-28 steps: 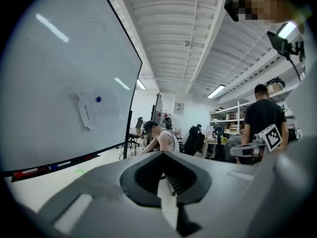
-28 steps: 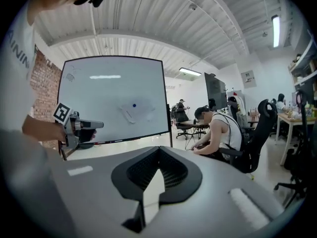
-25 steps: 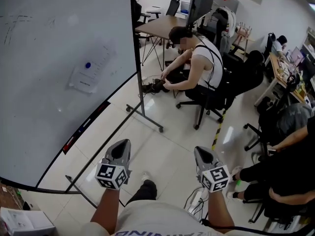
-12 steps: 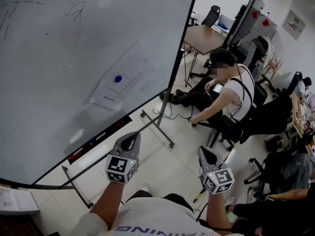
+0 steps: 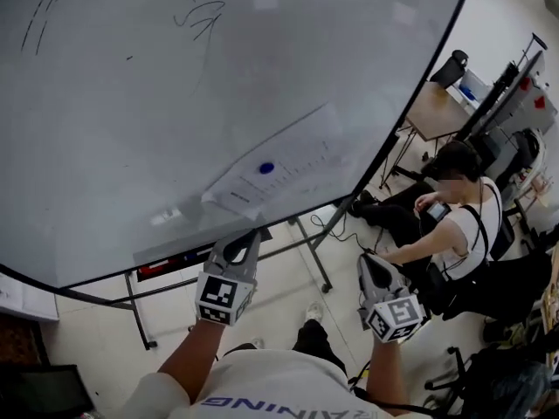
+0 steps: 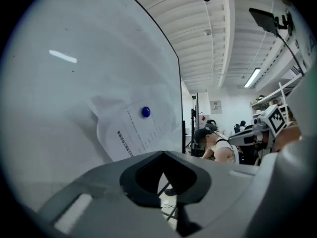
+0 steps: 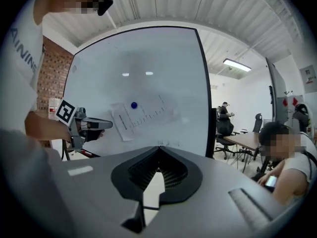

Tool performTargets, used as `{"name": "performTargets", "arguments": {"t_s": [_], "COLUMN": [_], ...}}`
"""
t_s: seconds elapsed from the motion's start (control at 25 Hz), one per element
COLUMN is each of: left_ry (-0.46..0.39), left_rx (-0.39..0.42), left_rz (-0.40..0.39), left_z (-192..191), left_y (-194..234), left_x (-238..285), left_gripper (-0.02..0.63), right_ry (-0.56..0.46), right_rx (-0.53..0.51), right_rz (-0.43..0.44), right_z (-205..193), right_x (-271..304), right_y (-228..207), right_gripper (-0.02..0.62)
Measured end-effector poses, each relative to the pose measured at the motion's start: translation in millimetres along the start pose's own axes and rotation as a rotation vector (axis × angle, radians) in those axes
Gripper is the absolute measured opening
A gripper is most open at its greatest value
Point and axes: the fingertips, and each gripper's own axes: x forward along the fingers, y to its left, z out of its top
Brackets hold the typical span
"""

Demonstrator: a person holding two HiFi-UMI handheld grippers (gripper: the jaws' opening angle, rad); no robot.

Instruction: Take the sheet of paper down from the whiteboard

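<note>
Paper (image 5: 301, 162) (blue magnet (image 5: 266, 168)) on whiteboard (image 5: 131, 103); left gripper (image 5: 248, 241), right gripper (image 5: 369, 267) — closed

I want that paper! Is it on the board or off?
On: the white printed paper sheet sits against the big whiteboard under a round blue magnet.

Both bare forearms stretch forward, side by side. The grey plastic left gripper (image 5: 244, 243) and grey plastic right gripper (image 5: 370, 268) have jaws closed, holding nothing.
</note>
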Motion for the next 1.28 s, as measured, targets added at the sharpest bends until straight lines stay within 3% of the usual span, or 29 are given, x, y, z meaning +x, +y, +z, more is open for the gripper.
{"name": "performTargets", "arguments": {"t_s": [0.16, 0.36, 0.64, 0.84, 1.12, 1.28], "left_ry": [-0.029, -0.061, -0.053, -0.051, -0.028, -0.024], "left_rx": [0.032, 0.002, -0.013, 0.029, 0.084, 0.111], "left_rz": [0.138, 0.320, 0.591, 0.617, 0.624, 0.612], "left_z": [17.8, 40.7, 58.2, 74.5, 83.9, 88.1], "left_y": [20.9, 29.8, 34.5, 23.6, 27.5, 28.5], "left_x": [22.3, 47.4, 43.9, 43.9, 56.3, 61.3], "left_gripper": [0.002, 0.002, 0.002, 0.002, 0.005, 0.118], "right_ry": [-0.043, -0.110, -0.175, -0.188, -0.193, -0.198], "right_rx": [-0.054, -0.120, -0.140, -0.109, -0.099, -0.105], "right_rz": [0.140, 0.337, 0.582, 0.636, 0.634, 0.631], "right_z": [23.9, 65.0, 106.1, 109.8, 113.5, 116.8], "right_x": [53.9, 102.8, 153.1, 155.3, 151.0, 149.5], "right_y": [-21.7, -50.7, -68.2, -67.8, -68.7, -64.4], "right_gripper": [0.008, 0.008, 0.008, 0.006, 0.008, 0.008]}}
